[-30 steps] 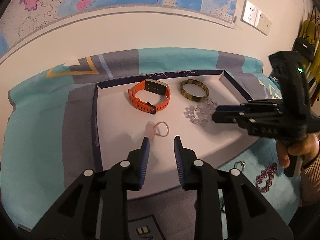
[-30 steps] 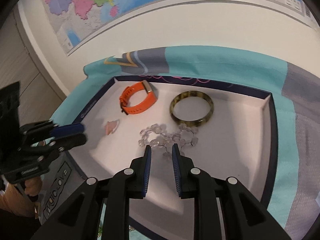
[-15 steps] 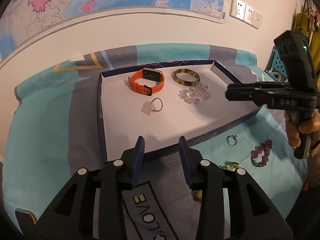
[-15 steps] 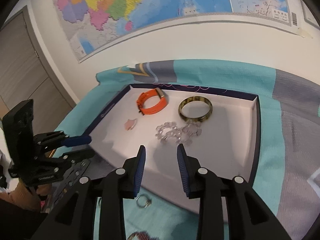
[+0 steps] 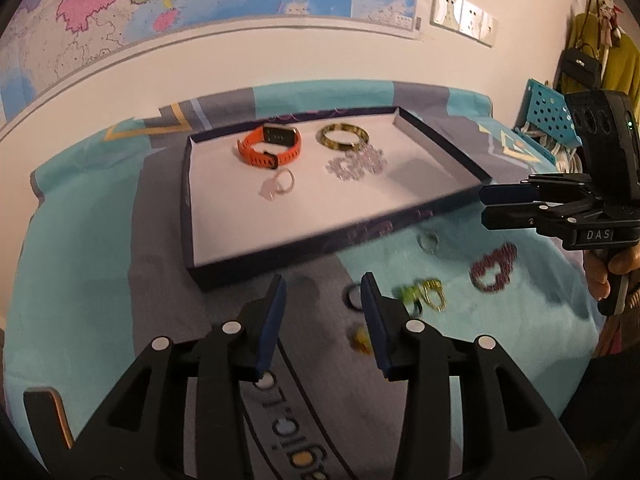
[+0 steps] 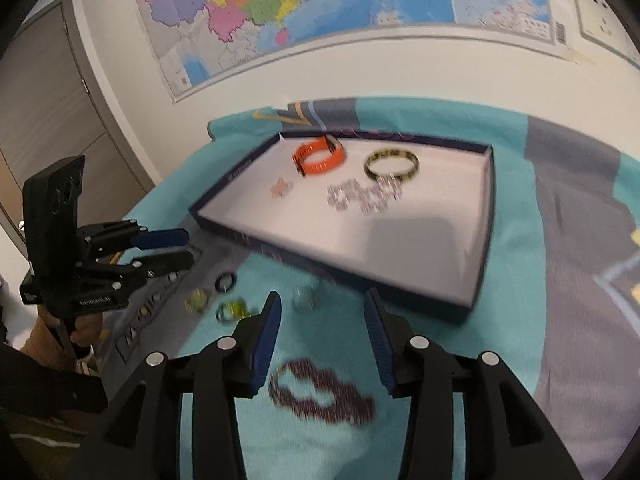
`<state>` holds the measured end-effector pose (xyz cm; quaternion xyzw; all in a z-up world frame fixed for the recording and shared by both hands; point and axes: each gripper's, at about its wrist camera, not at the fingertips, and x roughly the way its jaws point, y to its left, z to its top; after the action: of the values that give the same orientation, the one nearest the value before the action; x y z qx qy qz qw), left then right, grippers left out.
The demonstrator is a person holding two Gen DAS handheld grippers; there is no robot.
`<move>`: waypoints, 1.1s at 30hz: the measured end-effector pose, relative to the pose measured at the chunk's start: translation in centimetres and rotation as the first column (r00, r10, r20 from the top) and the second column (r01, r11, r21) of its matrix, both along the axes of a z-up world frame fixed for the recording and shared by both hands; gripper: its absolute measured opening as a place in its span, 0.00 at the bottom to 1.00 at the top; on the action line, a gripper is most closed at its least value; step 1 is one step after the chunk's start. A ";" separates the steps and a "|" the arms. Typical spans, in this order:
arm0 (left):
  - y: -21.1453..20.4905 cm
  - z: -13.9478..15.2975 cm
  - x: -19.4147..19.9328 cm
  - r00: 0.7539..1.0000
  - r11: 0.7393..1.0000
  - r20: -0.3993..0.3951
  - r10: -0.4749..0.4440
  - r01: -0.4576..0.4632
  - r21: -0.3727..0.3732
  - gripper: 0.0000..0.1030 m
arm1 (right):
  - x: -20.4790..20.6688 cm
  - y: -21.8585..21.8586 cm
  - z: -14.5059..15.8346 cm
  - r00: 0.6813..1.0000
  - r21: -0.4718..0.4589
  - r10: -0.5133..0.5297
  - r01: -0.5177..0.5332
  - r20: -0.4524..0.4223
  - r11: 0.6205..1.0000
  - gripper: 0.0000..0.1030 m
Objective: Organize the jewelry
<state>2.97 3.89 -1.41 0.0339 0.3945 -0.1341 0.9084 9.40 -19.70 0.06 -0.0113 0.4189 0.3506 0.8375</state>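
The shallow tray (image 5: 440, 148), dark-rimmed with a white floor, holds an orange watch (image 5: 269, 147), a mottled bangle (image 5: 343, 138), a clear bead bracelet (image 5: 355, 163) and a small pink ring (image 5: 278, 186). At the tray's 5 o'clock, blurred on the cloth, lies what looks like a dark red bead bracelet (image 6: 320, 394). Both the left gripper (image 5: 322, 300) and the right gripper (image 6: 322, 320) have their jaws opening, nothing between them.
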 end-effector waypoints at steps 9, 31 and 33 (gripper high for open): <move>-1.4 -1.5 -2.4 0.998 0.999 -0.041 -0.049 0.050 0.014 0.39 | -2.8 -2.1 -1.2 0.999 -0.028 -0.023 0.022 -0.025 0.999 0.47; -2.1 -2.8 -2.0 0.996 1.000 -0.085 -0.024 0.024 0.001 0.27 | -3.6 -1.8 -2.3 0.998 -0.046 -0.061 0.059 -0.030 0.997 0.47; -2.1 -2.8 -2.0 0.996 1.000 -0.084 -0.017 0.017 0.003 0.25 | -3.6 -1.7 -2.2 0.998 -0.055 -0.063 0.062 -0.019 0.997 0.47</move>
<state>1.01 1.83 -4.19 0.0330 0.4322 -0.1423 0.8899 5.84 -21.44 -2.12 -0.0173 0.4372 0.3127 0.8430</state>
